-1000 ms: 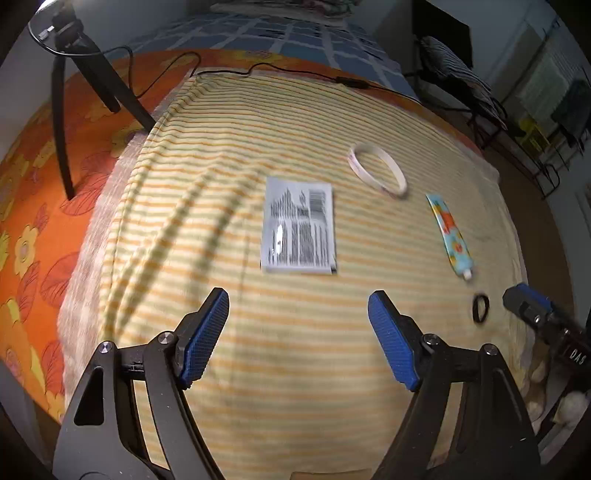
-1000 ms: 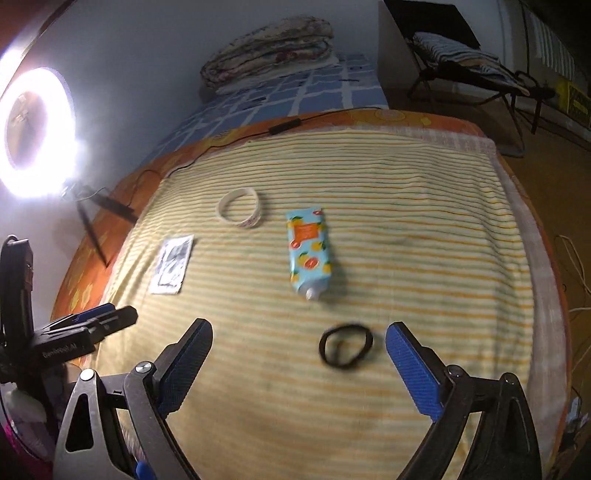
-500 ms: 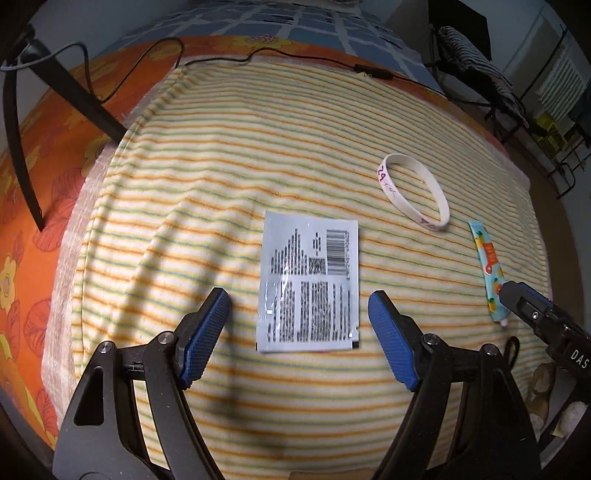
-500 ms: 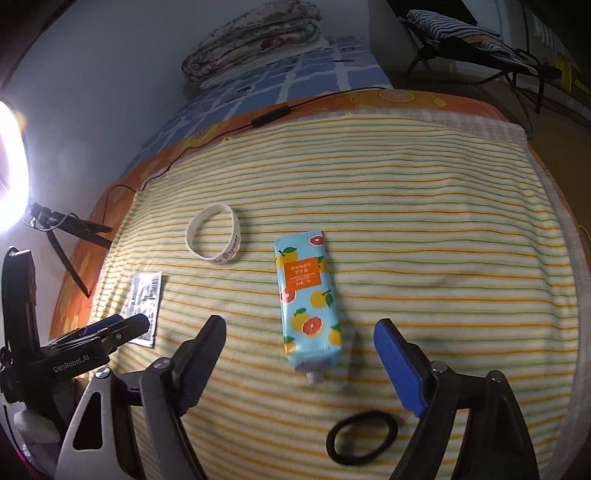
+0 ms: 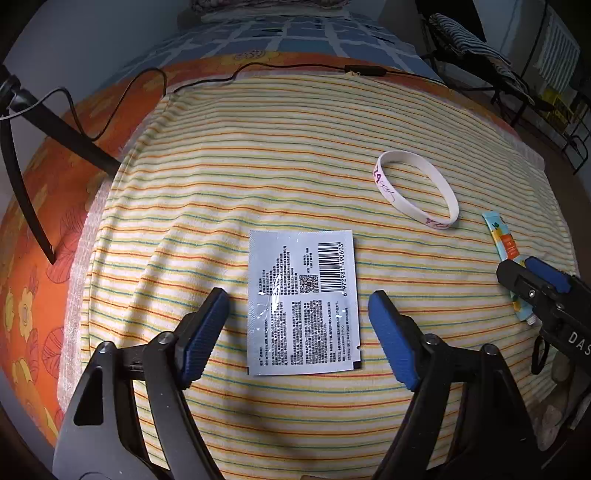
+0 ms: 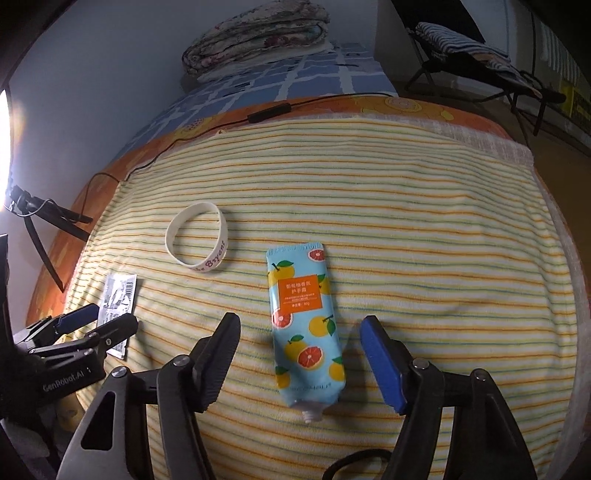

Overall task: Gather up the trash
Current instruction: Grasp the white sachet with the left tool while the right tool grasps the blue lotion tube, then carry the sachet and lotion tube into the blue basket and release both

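Observation:
A flat silver sachet [image 5: 303,302] with a barcode lies on the striped cloth [image 5: 295,147]. My left gripper [image 5: 299,328] is open, its jaws on either side of the sachet's lower half. A blue fruit-print tube [image 6: 304,325] lies cap toward me; my right gripper [image 6: 301,354] is open, its jaws on either side of the tube's lower part. A white wristband [image 6: 197,238] lies left of the tube; it also shows in the left wrist view [image 5: 417,188]. A black hair tie [image 6: 354,463] lies under the right gripper. The sachet [image 6: 120,299] shows at the left of the right wrist view.
A black cable [image 5: 280,70] runs along the cloth's far edge. Black tripod legs [image 5: 59,129] stand on the orange sheet at left. Folded blankets [image 6: 258,33] lie at the bed's far end. Chairs stand beyond the right edge.
Both grippers have moved forward and lower. The left one now brackets the sachet; the right one has passed over the hair tie and now brackets the tube.

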`<state>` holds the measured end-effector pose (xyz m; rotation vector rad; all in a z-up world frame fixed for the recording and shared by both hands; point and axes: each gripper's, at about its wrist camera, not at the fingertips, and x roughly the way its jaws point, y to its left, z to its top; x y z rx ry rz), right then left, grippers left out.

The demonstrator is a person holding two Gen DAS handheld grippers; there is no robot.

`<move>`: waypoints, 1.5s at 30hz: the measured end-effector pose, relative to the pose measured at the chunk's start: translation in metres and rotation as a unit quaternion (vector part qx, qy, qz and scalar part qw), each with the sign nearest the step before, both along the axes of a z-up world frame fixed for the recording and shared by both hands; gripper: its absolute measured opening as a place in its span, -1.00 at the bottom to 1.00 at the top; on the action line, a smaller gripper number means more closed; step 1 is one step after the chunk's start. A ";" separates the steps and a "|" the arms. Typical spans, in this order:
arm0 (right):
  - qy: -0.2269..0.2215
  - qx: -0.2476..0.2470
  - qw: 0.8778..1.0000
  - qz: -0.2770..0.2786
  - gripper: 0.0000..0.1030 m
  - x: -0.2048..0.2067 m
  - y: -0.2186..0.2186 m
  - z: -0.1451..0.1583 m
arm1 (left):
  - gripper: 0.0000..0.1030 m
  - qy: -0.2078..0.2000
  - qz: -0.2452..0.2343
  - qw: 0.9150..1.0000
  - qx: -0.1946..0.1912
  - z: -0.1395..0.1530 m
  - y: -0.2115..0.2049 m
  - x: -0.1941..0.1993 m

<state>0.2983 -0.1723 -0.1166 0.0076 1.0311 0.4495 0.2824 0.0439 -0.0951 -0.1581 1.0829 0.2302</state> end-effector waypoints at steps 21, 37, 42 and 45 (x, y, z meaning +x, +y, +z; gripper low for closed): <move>-0.038 -0.018 0.999 0.019 -0.29 -0.023 0.000 0.019 | 0.00 -0.014 -0.006 1.000 -0.004 0.017 0.004 -0.023; -0.055 0.009 0.997 0.048 -0.29 -0.070 -0.003 0.044 | -0.04 -0.024 -0.032 0.999 -0.007 0.044 -0.006 -0.067; -0.059 0.012 0.996 0.064 -0.29 -0.097 -0.008 0.052 | -0.04 -0.034 -0.048 0.998 -0.005 0.058 -0.015 -0.097; -0.064 0.012 0.995 0.074 -0.29 -0.115 -0.013 0.058 | -0.04 -0.038 -0.056 0.998 -0.003 0.065 -0.020 -0.114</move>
